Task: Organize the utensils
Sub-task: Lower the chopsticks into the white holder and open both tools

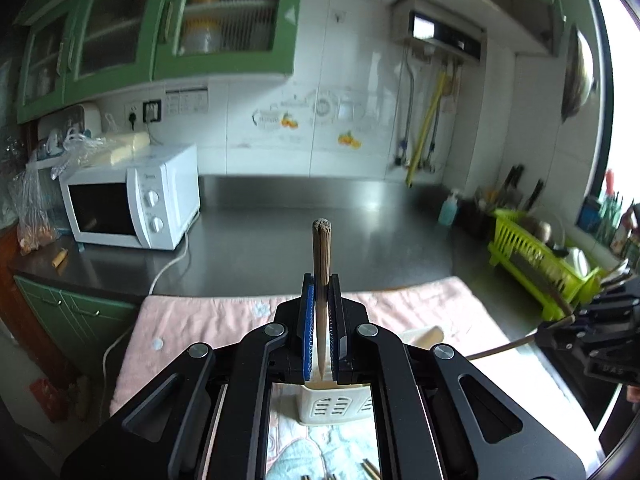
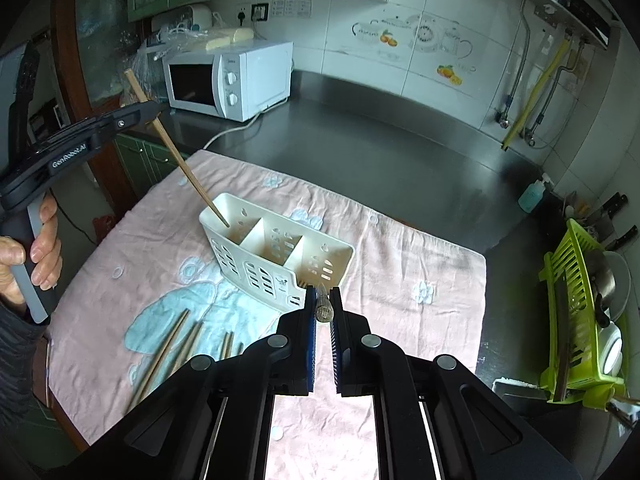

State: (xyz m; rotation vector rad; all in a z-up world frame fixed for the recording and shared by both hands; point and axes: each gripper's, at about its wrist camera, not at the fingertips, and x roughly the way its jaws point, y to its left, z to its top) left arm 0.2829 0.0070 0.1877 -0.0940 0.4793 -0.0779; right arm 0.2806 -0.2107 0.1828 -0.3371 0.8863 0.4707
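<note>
Home kitchen. Green wall cupboards (image 1: 224, 20) with glazed doors; white tiled wall (image 2: 440, 20) with fruit stickers; white microwave (image 2: 236, 80) on dark steel counter (image 2: 380, 144); green dish rack (image 2: 576, 320) holding bowls; knives (image 2: 616, 216) nearby; soap bottle (image 2: 532, 194); pink towel (image 2: 400, 264) spread out.

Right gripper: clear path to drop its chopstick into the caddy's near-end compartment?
Probably yes. The right gripper is shut on a chopstick just above the white caddy, whose near-end compartment looks open and empty. The left gripper works the far end, its chopstick clear of that path.
</note>
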